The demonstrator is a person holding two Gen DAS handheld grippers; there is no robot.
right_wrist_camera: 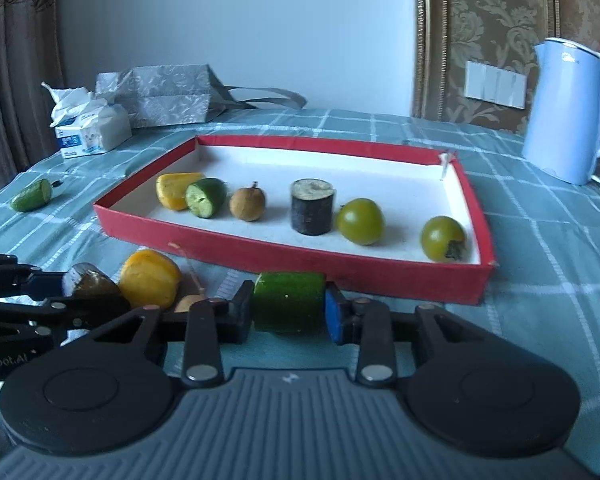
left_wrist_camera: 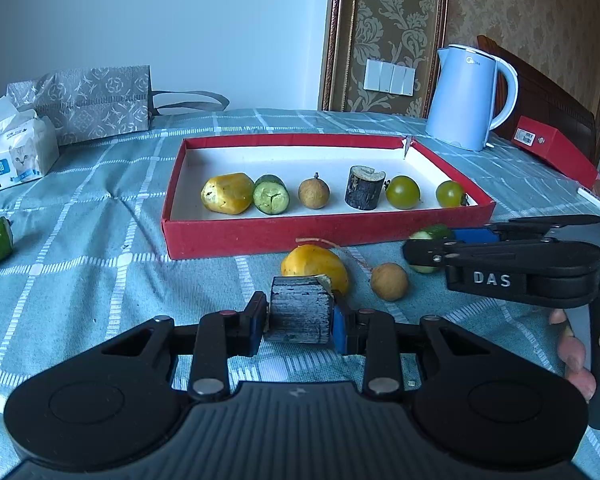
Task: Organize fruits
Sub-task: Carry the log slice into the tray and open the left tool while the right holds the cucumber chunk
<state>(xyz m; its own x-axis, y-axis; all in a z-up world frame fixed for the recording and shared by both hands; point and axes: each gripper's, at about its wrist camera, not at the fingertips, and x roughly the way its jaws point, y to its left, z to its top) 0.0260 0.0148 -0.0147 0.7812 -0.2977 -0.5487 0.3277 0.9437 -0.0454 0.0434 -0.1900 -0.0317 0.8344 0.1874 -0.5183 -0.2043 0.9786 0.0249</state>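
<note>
left wrist view, bottom centre: the left gripper [left_wrist_camera: 300,326] is clamped on a dark cane piece [left_wrist_camera: 300,310]. just beyond it, touching or nearly so, lie a yellow fruit [left_wrist_camera: 314,264] and a longan [left_wrist_camera: 389,281], leaving little room ahead before the red tray [left_wrist_camera: 260,236] wall. right wrist view, lower centre: the right gripper [right_wrist_camera: 289,312] pinches a cucumber chunk [right_wrist_camera: 289,300] right beside the tray's near edge. inside the tray, six pieces stand in a row, the white floor behind them bare. far left lies another cucumber piece [right_wrist_camera: 32,196]; a tissue pack [right_wrist_camera: 92,134], a bag [right_wrist_camera: 172,94] and a kettle [right_wrist_camera: 568,116] line the far edge.
</note>
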